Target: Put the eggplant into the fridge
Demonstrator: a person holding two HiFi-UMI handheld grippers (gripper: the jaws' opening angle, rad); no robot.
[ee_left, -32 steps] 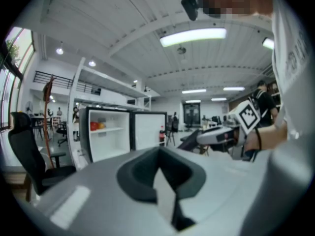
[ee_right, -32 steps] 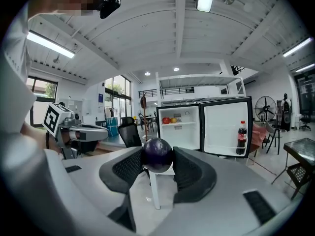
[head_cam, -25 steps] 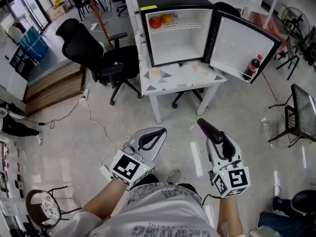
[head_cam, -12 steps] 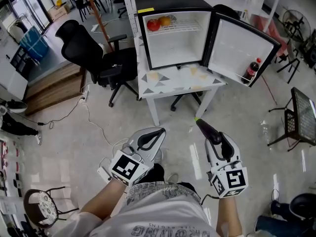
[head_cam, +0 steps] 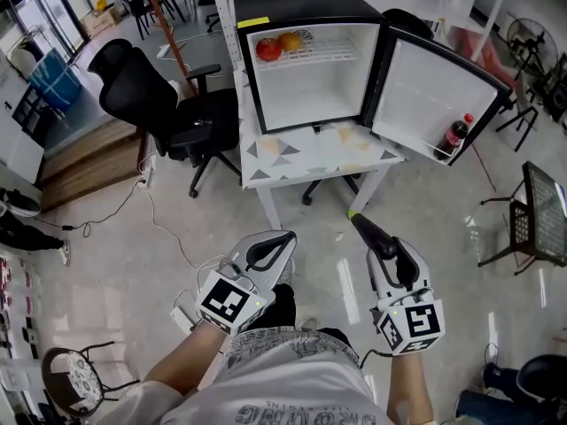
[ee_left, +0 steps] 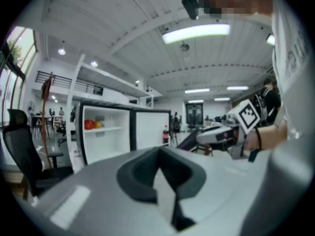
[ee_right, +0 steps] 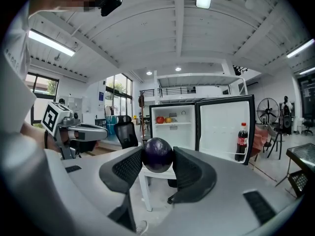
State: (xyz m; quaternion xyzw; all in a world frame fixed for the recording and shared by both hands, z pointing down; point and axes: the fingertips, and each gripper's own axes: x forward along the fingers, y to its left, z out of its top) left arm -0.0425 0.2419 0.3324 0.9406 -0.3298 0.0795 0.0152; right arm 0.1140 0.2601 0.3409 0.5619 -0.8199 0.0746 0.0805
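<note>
Eggplant (head_cam: pixel 368 228), end-gripped in my right tongs (head_cam: pixel 388 253), could slip before the 12 o'clock fridge (head_cam: pixel 310 87); left tongs (head_cam: pixel 282 237) clenched, empty.

The grey plastic left gripper (ee_left: pixel 160 156) has its jaws pressed together with nothing between them. Beyond stands an open black, white-lined mini fridge (ee_left: pixel 110 132). A round red fruit (ee_left: pixel 89 124) sits on its shelf and a black office chair (ee_left: pixel 19 151) stands left of it.
</note>
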